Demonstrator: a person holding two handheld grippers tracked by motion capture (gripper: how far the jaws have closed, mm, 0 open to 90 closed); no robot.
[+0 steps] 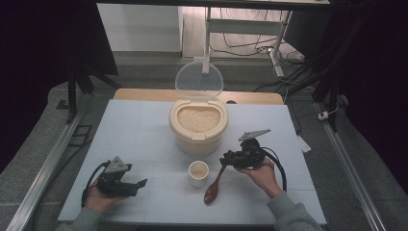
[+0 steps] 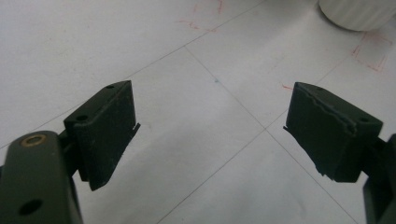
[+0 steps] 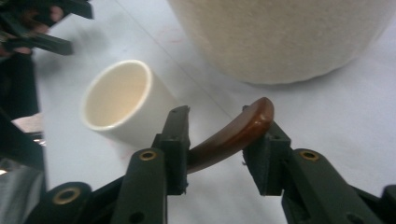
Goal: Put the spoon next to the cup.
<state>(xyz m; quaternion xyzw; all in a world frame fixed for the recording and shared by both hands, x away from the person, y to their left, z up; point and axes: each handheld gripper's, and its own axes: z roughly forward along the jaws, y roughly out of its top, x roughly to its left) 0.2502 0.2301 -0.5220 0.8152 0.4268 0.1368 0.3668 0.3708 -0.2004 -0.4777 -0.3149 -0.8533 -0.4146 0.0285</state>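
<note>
A brown wooden spoon (image 1: pixel 211 191) lies with its bowl on the white table (image 1: pixel 134 125), to the right of a small white cup (image 1: pixel 198 172). Its handle (image 3: pixel 233 133) slants up between the jaws of my right gripper (image 1: pixel 227 159), whose jaws stand apart with gaps beside the handle; the handle's end rests on one jaw. The cup (image 3: pixel 119 98) lies just beyond my right gripper (image 3: pixel 222 126). Behind the cup stands a cream rice container (image 1: pixel 198 126), full of rice, its clear lid (image 1: pixel 198 82) raised. My left gripper (image 1: pixel 139 185) rests open over bare table (image 2: pixel 210 130) at the front left.
The rice container's wall (image 3: pixel 280 37) rises close ahead in the right gripper view. The cup's base (image 2: pixel 357 14) shows at the top right of the left gripper view. Metal rails run along both table sides, and a desk frame stands behind.
</note>
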